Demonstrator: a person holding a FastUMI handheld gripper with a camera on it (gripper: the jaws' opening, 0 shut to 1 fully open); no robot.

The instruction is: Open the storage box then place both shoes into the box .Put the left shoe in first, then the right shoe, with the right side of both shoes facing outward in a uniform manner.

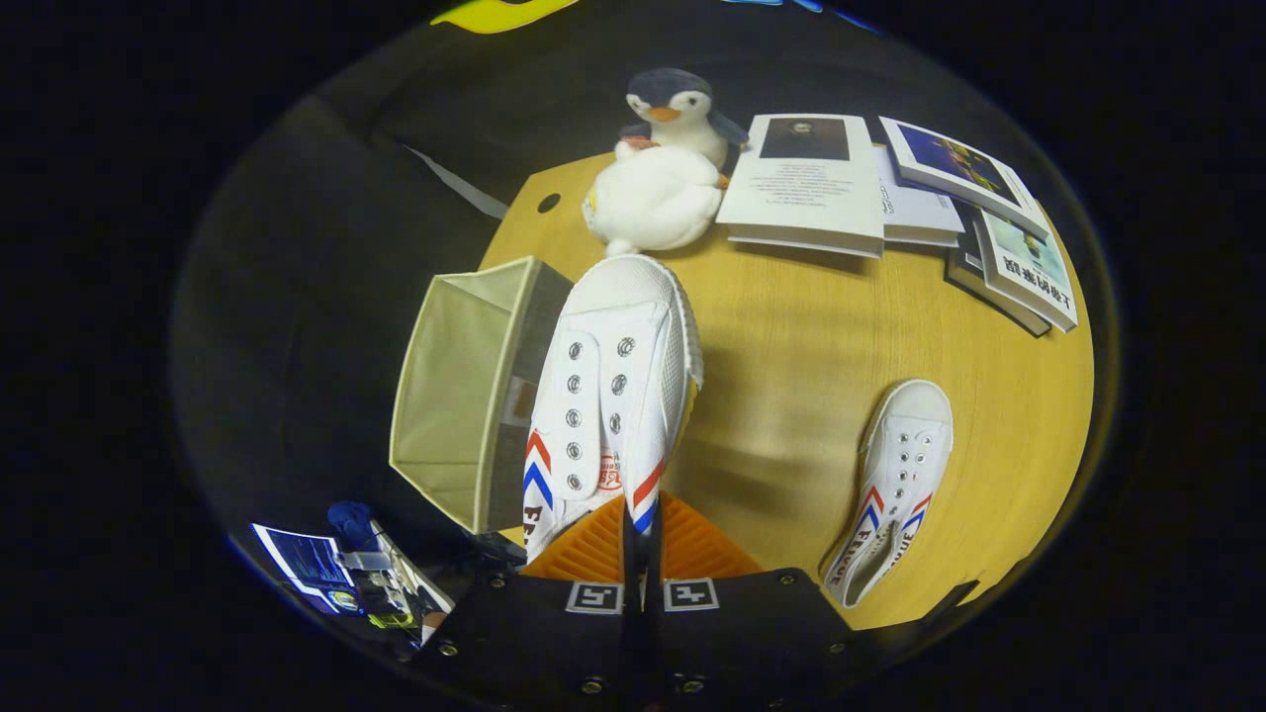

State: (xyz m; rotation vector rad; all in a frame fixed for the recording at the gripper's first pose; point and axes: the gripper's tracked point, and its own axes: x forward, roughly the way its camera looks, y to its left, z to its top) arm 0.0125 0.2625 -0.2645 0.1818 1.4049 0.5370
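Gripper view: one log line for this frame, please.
gripper: shut on held shoe | storage box: open, beside held shoe | second shoe: on table

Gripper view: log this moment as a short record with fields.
gripper: gripper shut on the held shoe, both fingers pressed on its heel side
held shoe: white, lifted off the table, toe pointing away
box: box open, lying on its side beside the held shoe
other shoe: other shoe lies on the table, apart from the fingers
beyond: penguin, white plush, books
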